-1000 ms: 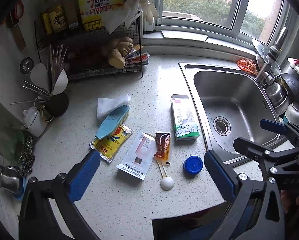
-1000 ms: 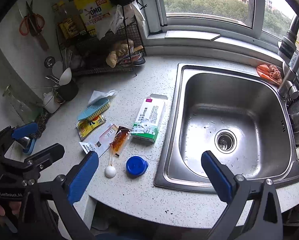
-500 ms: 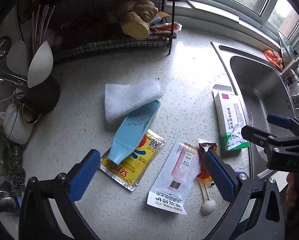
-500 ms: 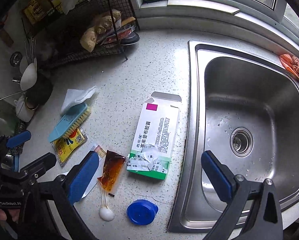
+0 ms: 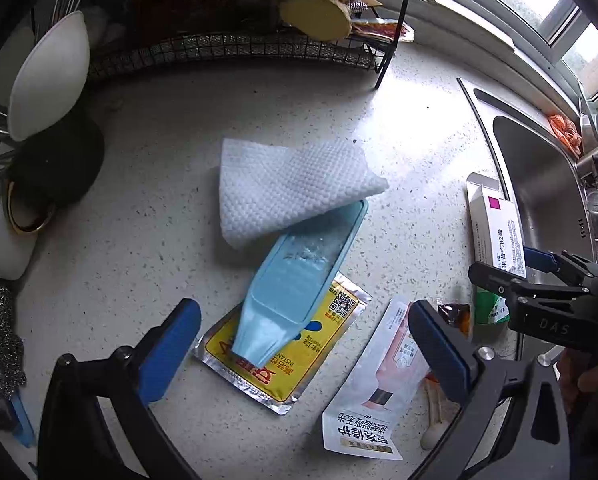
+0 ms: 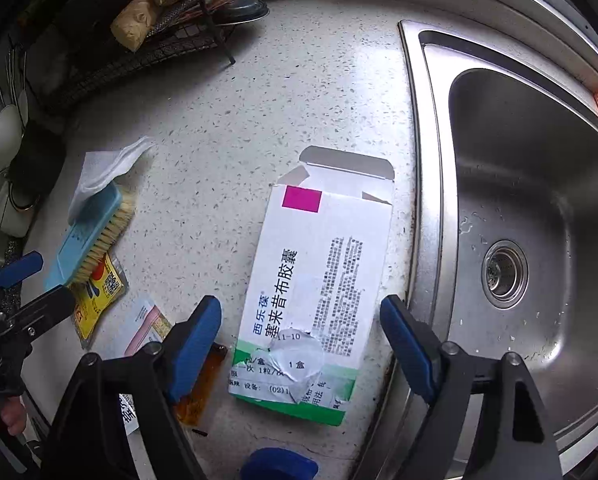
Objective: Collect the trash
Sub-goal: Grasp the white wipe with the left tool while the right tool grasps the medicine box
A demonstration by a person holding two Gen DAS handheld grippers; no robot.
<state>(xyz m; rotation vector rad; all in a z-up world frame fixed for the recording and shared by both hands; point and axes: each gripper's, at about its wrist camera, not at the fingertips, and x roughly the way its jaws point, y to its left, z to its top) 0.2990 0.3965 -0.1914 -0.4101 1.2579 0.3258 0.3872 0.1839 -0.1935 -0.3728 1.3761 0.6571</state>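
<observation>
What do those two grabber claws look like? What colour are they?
Both are the same kind. The left gripper and the right gripper each have a black angular frame with triangular cut-outs and silver bolts. Flat blue pads cover the two fingers. White letters are printed on the black frames, too small to read surely. No cables or sleeves show.
</observation>
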